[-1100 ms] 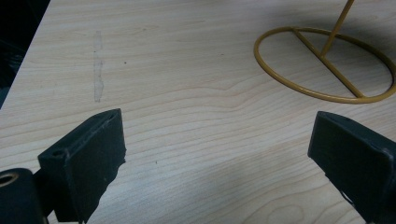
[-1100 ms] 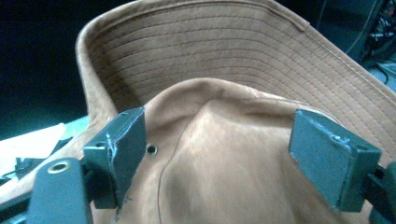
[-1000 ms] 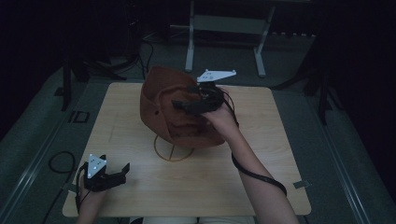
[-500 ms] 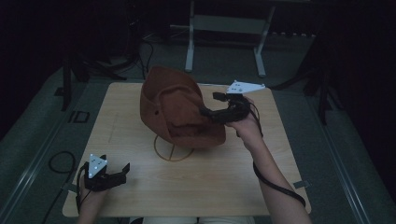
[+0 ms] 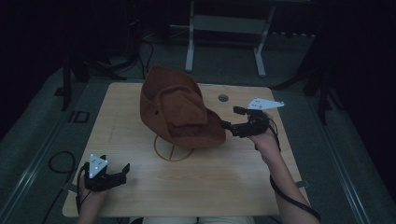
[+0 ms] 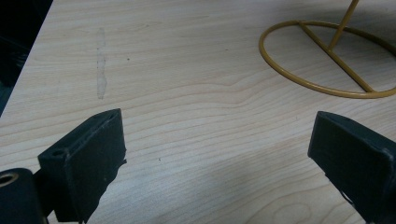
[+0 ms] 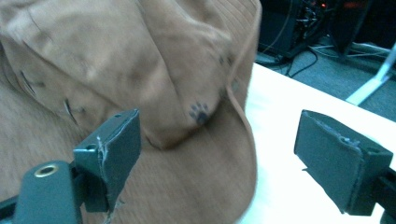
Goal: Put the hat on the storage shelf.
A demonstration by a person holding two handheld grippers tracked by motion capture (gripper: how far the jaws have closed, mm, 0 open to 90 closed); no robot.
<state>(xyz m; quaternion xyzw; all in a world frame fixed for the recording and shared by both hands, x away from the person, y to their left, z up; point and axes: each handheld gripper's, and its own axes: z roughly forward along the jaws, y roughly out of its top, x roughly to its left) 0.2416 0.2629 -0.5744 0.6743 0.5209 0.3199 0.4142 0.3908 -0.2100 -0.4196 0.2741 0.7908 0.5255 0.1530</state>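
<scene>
Your brown hat [image 5: 180, 109] sits perched on the yellow wire stand [image 5: 173, 149] near the middle of the desk [image 5: 233, 182], leaning toward the right edge, with its brim drooping low on that side. Your right tongs [image 5: 229, 118] stand wide apart just off that brim, holding nothing; in the right gripper view the hat [image 7: 140, 84] lies partly in front of one jaw while the other jaw hangs over bare desk. Your left tongs [image 5: 122, 171] rest spread wide and empty by the near left corner, with the stand's ring base [image 6: 327, 60] ahead of them.

The risk is the lean. If you brush the brim as you move the right tongs, the hat could slide off the stand or drag the light wire frame over. The chin cord [image 7: 240, 107] hangs close to your jaw and might snag, though the blur makes its exact run hard to judge.

A second ago your right tongs were over the hat's crown; they have since drawn back to the right and come clear, and the hat has tipped a little more that way. Your left tongs have not moved.
</scene>
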